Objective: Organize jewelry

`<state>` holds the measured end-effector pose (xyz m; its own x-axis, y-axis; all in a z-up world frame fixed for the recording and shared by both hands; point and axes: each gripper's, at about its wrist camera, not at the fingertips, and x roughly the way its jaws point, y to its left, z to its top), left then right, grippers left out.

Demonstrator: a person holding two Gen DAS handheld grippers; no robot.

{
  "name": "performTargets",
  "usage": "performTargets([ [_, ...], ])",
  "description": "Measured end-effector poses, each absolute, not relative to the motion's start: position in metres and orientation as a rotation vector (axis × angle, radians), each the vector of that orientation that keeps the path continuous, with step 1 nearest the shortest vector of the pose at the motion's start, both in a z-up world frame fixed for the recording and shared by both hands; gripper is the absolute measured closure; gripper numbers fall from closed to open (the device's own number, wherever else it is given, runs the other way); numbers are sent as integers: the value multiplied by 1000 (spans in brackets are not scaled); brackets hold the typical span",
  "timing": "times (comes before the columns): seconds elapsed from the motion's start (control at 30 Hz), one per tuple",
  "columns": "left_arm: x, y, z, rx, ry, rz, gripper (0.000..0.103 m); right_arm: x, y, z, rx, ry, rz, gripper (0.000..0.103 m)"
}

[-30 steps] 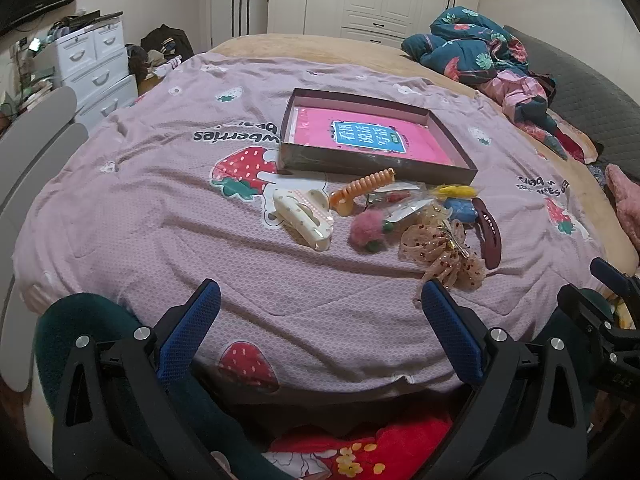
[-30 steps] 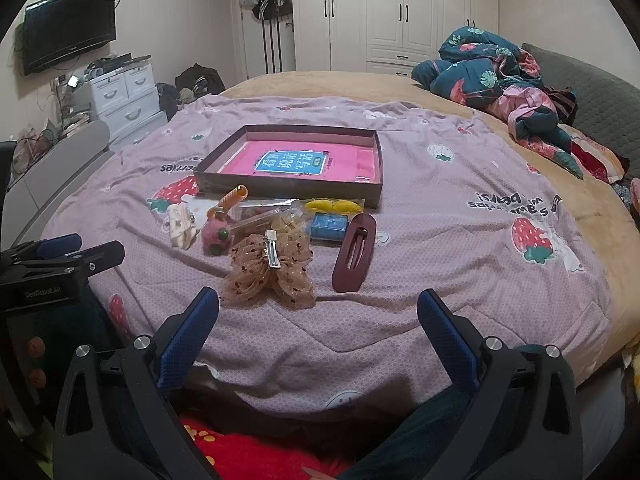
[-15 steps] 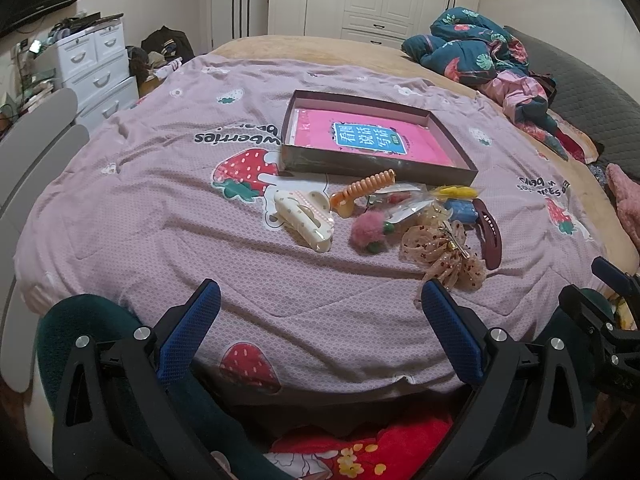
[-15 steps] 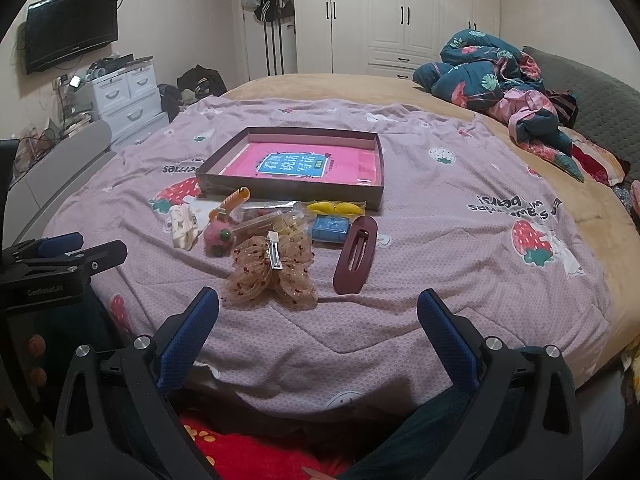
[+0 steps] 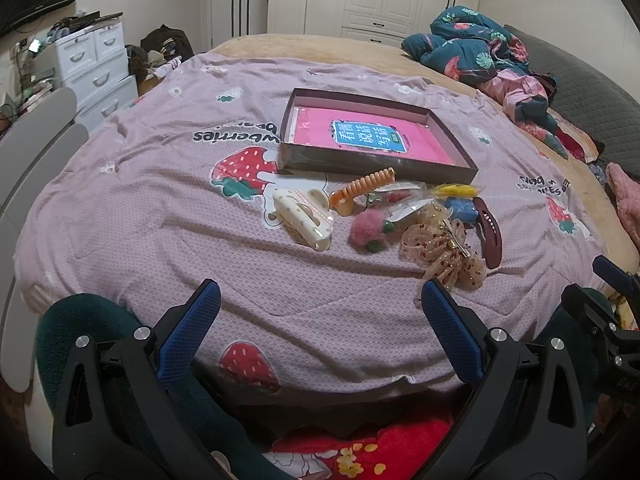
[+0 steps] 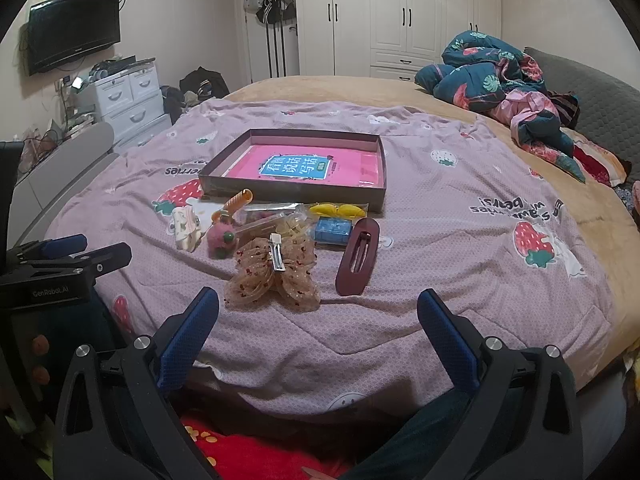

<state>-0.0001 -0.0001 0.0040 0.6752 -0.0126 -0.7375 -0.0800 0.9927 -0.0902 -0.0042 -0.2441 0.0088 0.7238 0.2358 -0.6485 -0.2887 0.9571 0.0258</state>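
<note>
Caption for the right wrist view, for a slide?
Open right gripper faces hair accessories: bow clip, maroon barrette, before a shallow box on the strawberry bedspread.

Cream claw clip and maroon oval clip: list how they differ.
The cream claw clip is pale and bulky, with curved prongs; the maroon oval clip is dark, flat and slotted. The cream claw clip lies at the left end of the pile, the maroon oval clip at the right end. Both lie on the quilt, outside the box, ungripped.

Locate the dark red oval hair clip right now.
The dark red hair clip lies on the quilt at the pile's right end, beside the mesh bow, below the blue packet.
</note>
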Motion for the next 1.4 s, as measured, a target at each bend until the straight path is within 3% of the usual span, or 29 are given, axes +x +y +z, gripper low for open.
performTargets([
  [1.03,63,9,2,-73,857,15,9,35,-241,12,-74,715,295,4],
  [1.4,105,21,3,-57,880,-26,9,66,-208,-16,-77,822,381,4],
])
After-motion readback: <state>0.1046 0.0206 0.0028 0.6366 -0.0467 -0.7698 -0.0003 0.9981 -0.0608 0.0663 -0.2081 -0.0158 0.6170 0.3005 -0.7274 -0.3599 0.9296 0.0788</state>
